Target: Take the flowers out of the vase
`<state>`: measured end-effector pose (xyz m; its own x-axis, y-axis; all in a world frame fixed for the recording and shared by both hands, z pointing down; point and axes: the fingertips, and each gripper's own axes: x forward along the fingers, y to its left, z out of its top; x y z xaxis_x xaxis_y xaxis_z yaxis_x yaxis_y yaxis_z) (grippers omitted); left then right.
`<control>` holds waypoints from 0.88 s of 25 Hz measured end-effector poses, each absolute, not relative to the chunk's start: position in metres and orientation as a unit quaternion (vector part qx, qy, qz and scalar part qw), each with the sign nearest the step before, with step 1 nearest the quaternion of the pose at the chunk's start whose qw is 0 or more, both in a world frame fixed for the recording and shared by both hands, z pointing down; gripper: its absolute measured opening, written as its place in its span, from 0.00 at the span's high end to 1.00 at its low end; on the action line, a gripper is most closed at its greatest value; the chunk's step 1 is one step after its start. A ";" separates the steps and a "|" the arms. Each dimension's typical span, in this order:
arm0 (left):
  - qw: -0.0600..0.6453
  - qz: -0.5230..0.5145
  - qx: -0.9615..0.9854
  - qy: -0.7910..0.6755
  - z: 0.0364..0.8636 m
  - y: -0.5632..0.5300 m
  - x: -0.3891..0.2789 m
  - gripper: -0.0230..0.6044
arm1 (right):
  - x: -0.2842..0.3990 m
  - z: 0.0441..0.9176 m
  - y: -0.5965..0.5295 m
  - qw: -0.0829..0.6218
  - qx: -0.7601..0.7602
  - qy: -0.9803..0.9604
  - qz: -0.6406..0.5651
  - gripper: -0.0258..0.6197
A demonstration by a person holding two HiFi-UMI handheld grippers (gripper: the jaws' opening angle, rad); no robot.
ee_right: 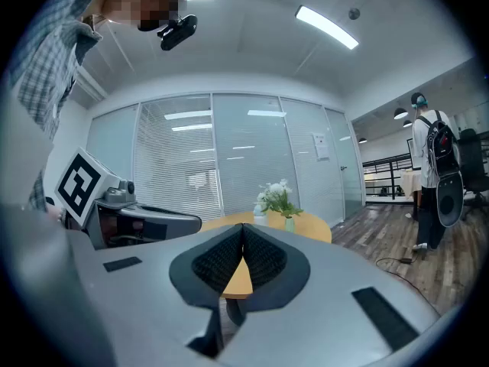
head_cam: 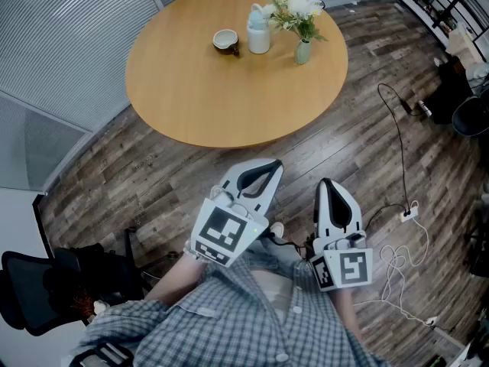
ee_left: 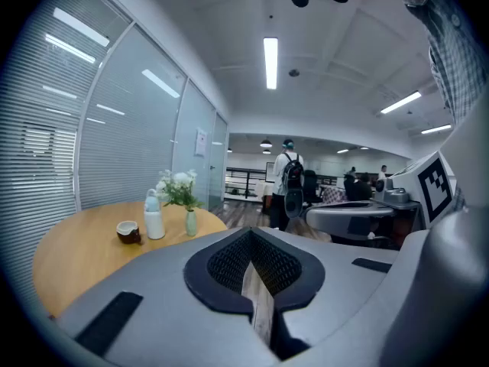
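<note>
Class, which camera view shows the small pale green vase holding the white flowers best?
The head view: the small pale green vase stands whole and sharp on the round wooden table. The left gripper view shows it side-on but dimmer; the right gripper view, tiny.

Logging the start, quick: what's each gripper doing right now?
Left gripper: closed, holding nothing.
Right gripper: closed, holding nothing.
</note>
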<state>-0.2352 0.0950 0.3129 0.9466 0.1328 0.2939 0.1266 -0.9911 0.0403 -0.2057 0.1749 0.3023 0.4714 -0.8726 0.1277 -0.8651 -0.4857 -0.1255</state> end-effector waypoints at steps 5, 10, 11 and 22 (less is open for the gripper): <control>0.007 0.151 0.986 0.073 0.312 0.105 -0.227 0.95 | -0.196 0.300 0.182 0.025 -0.860 0.502 -0.087 0.94; 0.005 0.151 0.986 0.073 0.312 0.113 -0.221 0.95 | -0.192 0.302 0.189 0.027 -0.858 0.505 -0.087 0.94; 0.005 0.151 0.986 0.072 0.312 0.114 -0.220 0.95 | -0.190 0.302 0.190 0.028 -0.858 0.506 -0.087 0.94; 0.017 0.128 0.990 0.054 0.302 0.131 -0.203 0.95 | -0.172 0.300 0.211 0.037 -0.848 0.523 -0.082 0.94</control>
<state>-0.2029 0.1312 0.3019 0.9613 0.1117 0.2518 0.1029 -0.9935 0.0480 -0.1719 0.2111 0.3005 0.4400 -0.8924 0.1004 -0.8801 -0.4507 -0.1492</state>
